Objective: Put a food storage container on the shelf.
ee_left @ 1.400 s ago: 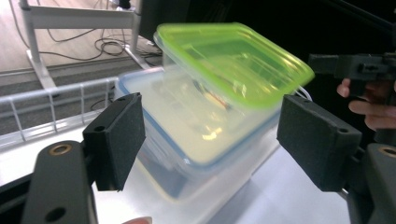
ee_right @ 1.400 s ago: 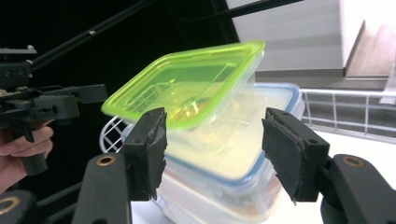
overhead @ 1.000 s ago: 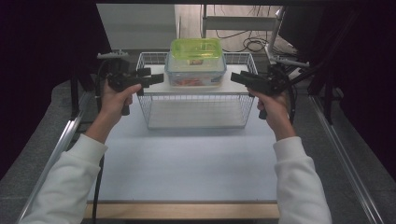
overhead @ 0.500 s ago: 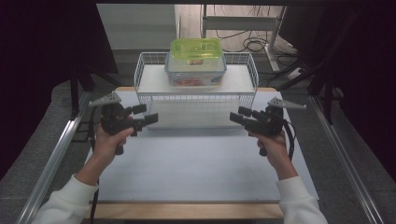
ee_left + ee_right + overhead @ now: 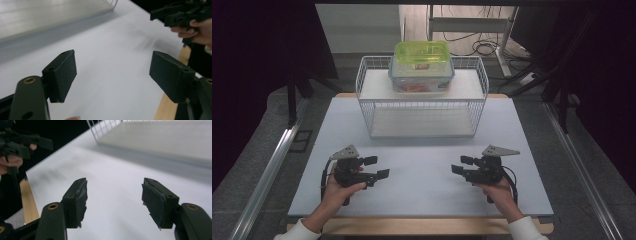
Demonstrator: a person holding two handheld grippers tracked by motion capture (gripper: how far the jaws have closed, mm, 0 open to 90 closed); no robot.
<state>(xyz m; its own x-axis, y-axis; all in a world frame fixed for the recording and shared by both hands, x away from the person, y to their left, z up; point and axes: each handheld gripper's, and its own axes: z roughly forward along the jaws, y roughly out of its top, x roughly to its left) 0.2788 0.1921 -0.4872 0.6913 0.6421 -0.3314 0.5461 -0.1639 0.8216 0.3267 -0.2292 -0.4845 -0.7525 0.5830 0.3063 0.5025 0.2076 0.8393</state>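
A clear food container with a green lid (image 5: 421, 65) stands on the top shelf of a white wire rack (image 5: 422, 107) at the back of the table. My left gripper (image 5: 377, 167) is low over the white mat at the near left, open and holding nothing. At the near right my right gripper (image 5: 461, 164) is also open and holds nothing. The two point toward each other across the mat. In the left gripper view my left gripper (image 5: 112, 75) has only mat between its jaws. In the right gripper view my right gripper (image 5: 113, 197) shows the same.
The white mat (image 5: 422, 195) covers the table, and a wooden strip (image 5: 422, 226) runs along its near edge. The rack's lower shelf (image 5: 422, 124) holds nothing. Metal rails (image 5: 267, 175) run along both sides, and cables (image 5: 472, 45) lie on the floor behind.
Both hands have come down from beside the rack's top shelf and back toward the near edge, ending low over the mat. The container has stayed on the rack.
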